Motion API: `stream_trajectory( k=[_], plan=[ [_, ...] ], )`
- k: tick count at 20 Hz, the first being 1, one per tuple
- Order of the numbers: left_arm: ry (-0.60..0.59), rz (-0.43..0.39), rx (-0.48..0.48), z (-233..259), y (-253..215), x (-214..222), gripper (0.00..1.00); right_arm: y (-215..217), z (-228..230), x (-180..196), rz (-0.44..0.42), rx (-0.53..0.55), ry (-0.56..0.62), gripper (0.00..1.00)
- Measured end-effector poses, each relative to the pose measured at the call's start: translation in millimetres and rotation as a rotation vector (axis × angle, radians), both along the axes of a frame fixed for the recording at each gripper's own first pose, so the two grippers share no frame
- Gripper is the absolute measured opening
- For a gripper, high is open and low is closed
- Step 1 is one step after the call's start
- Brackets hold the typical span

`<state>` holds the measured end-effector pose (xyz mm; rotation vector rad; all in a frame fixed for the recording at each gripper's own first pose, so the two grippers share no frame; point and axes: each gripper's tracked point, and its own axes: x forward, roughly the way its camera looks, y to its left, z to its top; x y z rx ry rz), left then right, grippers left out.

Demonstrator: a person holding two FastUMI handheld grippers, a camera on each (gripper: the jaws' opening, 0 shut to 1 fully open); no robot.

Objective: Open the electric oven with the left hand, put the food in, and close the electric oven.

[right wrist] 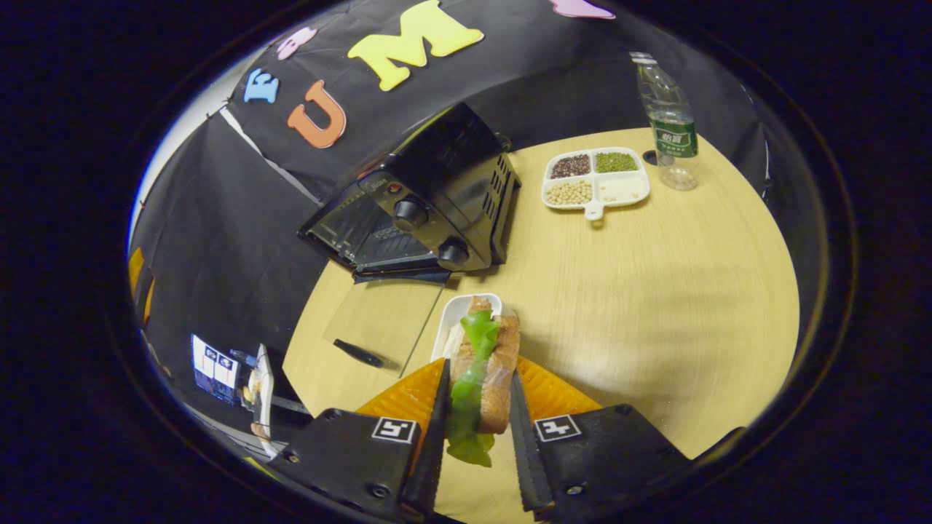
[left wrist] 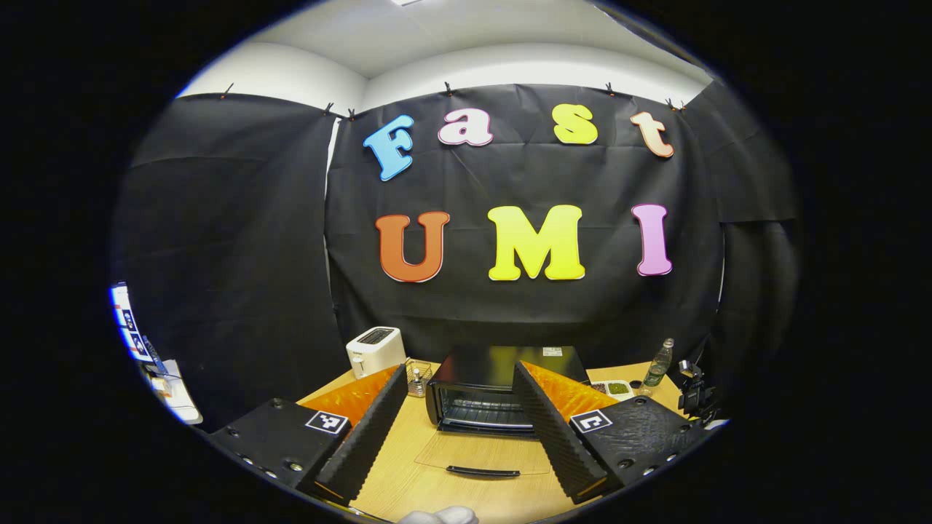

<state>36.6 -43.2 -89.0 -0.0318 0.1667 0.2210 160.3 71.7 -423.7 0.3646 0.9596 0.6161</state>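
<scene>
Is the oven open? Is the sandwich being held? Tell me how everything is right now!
Electric oven: door open, lying flat on the table.
Sandwich: squeezed between the right gripper's fingers, above the white tray.
White tray: on the table, beside the oven door.
Right gripper: shut on the sandwich.
Left gripper: open, holding nothing.
Water bottle: upright, cap on.
Divided dish: beans and grains in its compartments.

Your two views, both on the oven

Left gripper view faces the open oven (left wrist: 486,397) head-on; right gripper view looks down from its right.
</scene>
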Motion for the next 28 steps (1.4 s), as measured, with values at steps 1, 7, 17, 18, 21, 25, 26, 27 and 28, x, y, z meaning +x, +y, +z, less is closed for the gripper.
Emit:
stream_trajectory(
  k=[1, 7, 17, 18, 21, 25, 26, 27, 28],
  plan=[
    [-0.009, 0.003, 0.006, 3, 0, 0, 0.95, 2, 1, 0, 0.003, 0.006, -0.006, 0.35],
    [-0.019, -0.052, -0.017, -3, -1, -13, 0.95, 3, 51, -1, -0.051, -0.007, -0.100, 0.41],
    [-0.015, -0.201, 0.014, -9, 25, -26, 0.95, 71, 117, -19, -0.313, 0.117, -0.217, 0.41],
    [-0.014, -0.220, 0.008, -9, 25, -27, 0.95, 80, 115, -18, -0.342, 0.125, -0.219, 0.41],
    [-0.009, -0.263, 0.007, -9, 36, -30, 0.95, 114, 105, -18, -0.419, 0.160, -0.219, 0.41],
    [0.004, -0.305, 0.037, -14, 55, -36, 0.95, 156, 89, -11, -0.530, 0.239, -0.214, 0.41],
    [0.006, -0.309, 0.046, -15, 61, -37, 0.95, 166, 83, -8, -0.558, 0.255, -0.212, 0.41],
    [0.008, -0.312, 0.051, -16, 64, -38, 0.95, 175, 77, -5, -0.576, 0.269, -0.203, 0.41],
    [0.014, -0.315, 0.055, -19, 68, -39, 0.95, 187, 73, 0, -0.598, 0.298, -0.197, 0.41]
  ],
)
